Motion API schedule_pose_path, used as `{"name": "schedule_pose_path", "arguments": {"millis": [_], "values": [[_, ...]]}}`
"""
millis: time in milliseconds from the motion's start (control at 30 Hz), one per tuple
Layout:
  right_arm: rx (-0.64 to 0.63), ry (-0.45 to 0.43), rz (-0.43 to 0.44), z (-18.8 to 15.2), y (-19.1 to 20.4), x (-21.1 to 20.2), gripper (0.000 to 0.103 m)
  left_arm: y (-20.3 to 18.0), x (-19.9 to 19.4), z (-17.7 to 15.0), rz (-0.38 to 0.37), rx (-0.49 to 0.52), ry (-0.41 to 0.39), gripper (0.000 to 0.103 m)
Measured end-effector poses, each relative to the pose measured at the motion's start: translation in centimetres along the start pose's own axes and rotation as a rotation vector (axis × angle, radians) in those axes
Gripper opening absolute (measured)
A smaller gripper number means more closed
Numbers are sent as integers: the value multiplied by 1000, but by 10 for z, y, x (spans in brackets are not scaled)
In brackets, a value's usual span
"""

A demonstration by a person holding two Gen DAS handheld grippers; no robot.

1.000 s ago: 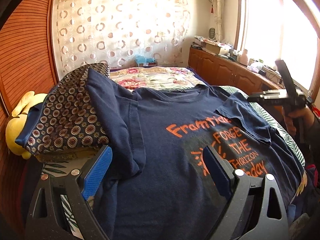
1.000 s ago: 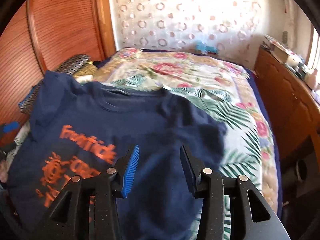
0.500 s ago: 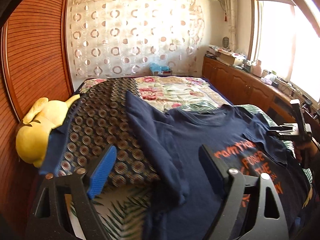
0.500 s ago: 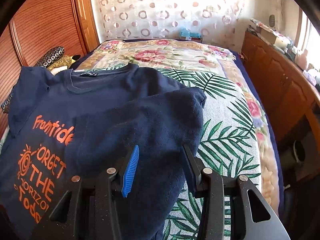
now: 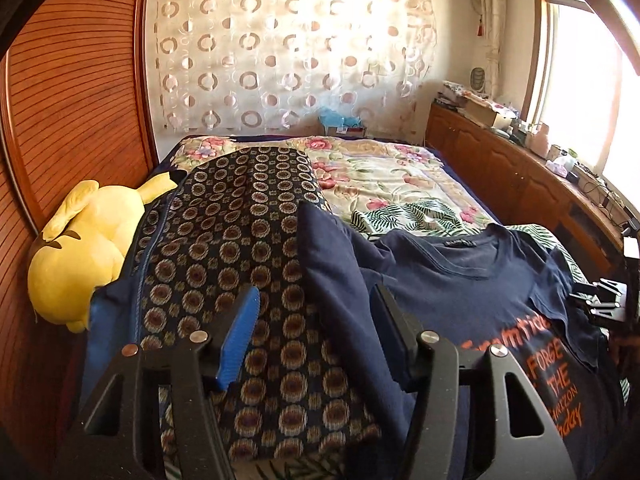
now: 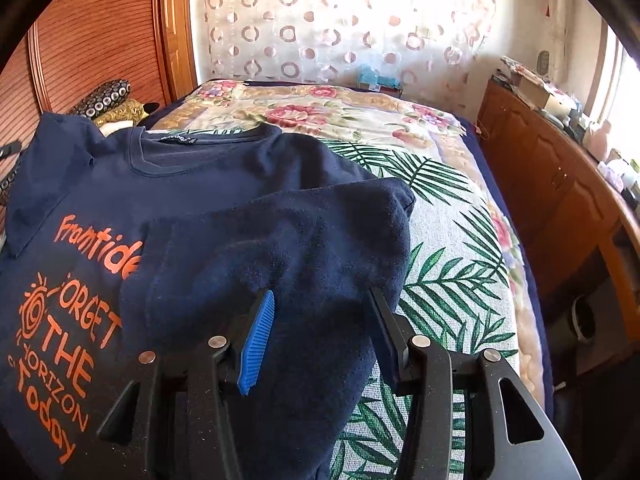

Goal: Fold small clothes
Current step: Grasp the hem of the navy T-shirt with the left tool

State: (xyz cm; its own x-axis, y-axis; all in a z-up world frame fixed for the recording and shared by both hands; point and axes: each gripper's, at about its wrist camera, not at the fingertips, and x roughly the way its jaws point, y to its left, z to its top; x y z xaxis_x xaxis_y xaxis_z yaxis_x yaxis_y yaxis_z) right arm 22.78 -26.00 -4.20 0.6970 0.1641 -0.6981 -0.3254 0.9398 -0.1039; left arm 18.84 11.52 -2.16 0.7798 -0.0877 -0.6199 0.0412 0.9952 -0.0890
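A navy T-shirt (image 6: 224, 184) with orange lettering lies face up on the bed; it also shows in the left wrist view (image 5: 472, 288). Its one sleeve (image 5: 340, 280) lies over a patterned pillow, and its other sleeve (image 6: 304, 256) is folded inward over the chest. My left gripper (image 5: 316, 320) is open, its jaws on either side of the near sleeve's edge. My right gripper (image 6: 320, 320) is open just above the folded sleeve. The right gripper also shows in the left wrist view (image 5: 600, 304) at the far right.
A dark circle-patterned pillow (image 5: 224, 248) and a yellow plush toy (image 5: 84, 248) lie on the left by the wooden headboard (image 5: 68, 92). A floral quilt (image 6: 320, 108) and a palm-leaf sheet (image 6: 448, 248) cover the bed. A wooden cabinet (image 6: 560, 184) runs along the right.
My left gripper has swung left, away from the shirt's chest towards the pillow and the sleeve. My right gripper has pulled back a little; the sleeve stays folded over the chest.
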Motion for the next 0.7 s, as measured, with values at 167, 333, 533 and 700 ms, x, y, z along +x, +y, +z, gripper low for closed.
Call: {"name": "schedule_pose_path", "arguments": {"millis": [167,333,533,700], "values": [[1,-1,3,0,-2,0,49,-1,18,8,-29,-8,13,49],[0,-1,3,0,-3,-1,49,-2,31,14,-8,-7,36,49],[0,-2,3,0,-3,-1,49,-9,38,16,-14,20,57,6],[1,-2,5,0,-3,-1,49,-25,18,15,-75,52,31,3]]}}
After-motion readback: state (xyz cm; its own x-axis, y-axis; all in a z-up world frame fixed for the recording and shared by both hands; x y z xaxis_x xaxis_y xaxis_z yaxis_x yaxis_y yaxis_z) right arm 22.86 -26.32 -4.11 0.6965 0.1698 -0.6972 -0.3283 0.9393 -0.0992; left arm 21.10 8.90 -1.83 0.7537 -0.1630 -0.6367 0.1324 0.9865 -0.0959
